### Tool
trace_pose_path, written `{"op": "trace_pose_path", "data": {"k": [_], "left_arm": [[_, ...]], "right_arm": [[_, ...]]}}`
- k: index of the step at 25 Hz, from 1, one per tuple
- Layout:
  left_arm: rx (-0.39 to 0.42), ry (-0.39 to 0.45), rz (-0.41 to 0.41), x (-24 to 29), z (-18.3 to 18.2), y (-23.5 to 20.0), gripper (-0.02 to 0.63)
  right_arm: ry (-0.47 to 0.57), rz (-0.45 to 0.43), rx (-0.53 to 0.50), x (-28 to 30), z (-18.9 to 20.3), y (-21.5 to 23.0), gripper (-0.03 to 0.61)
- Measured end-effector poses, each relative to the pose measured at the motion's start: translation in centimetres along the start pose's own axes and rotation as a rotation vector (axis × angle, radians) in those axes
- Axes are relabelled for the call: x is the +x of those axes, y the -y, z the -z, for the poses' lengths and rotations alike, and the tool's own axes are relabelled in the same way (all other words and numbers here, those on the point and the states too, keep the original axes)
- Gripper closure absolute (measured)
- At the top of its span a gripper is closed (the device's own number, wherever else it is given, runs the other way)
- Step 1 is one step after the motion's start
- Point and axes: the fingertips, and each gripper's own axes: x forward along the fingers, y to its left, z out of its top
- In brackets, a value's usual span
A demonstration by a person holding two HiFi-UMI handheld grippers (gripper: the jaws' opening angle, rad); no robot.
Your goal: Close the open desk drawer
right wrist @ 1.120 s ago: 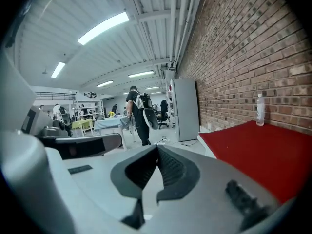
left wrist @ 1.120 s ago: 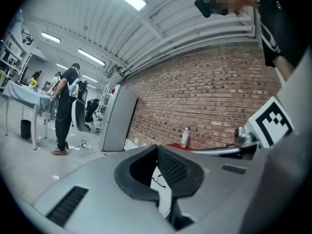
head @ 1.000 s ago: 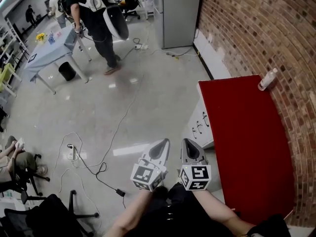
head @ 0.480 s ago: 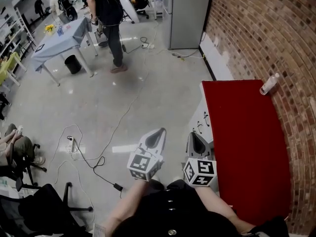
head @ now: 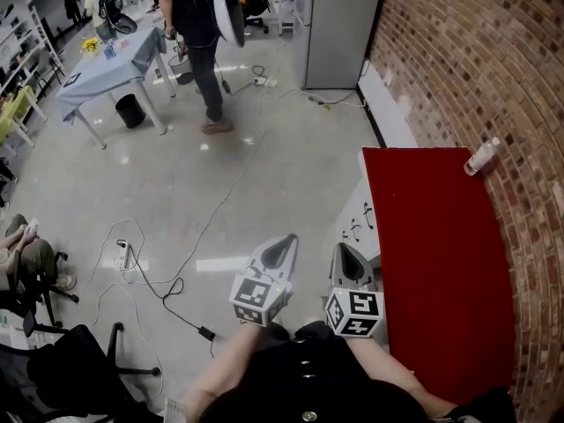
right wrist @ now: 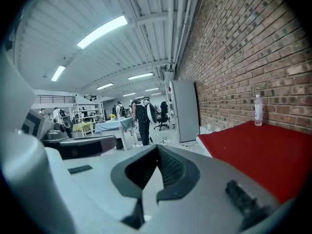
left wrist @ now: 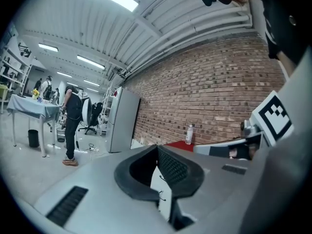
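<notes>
Brick wall [head: 458, 51] backs the red tabletop [head: 441, 263]. Its white drawer front [head: 357, 223] juts out leftward, just ahead of the right gripper [head: 345, 252]. The left gripper [head: 284, 243] hangs beside it over the floor [head: 264, 174]. Both grippers are closed and empty.

Your room is bright, long ceiling lights [right wrist: 102, 30] overhead, white glare on the floor [head: 231, 265], soft shadows, your gripper views bend round, dark corners.
</notes>
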Motion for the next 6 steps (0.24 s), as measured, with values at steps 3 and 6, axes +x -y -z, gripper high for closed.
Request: {"op": "trace_pose_path", "data": {"k": [3,6], "left_arm": [[0.0,-0.008,-0.003,0.07,0.19,0.25,0.603],[0.008,-0.015,-0.004,0.11,0.25,0.43,0.603]], "right_arm": [[-0.003,-0.006,-0.004,0.07,0.12,0.12,0.566],[-0.004,-0.013,-0.014,0.24,-0.02,0.07,0.566]]}}
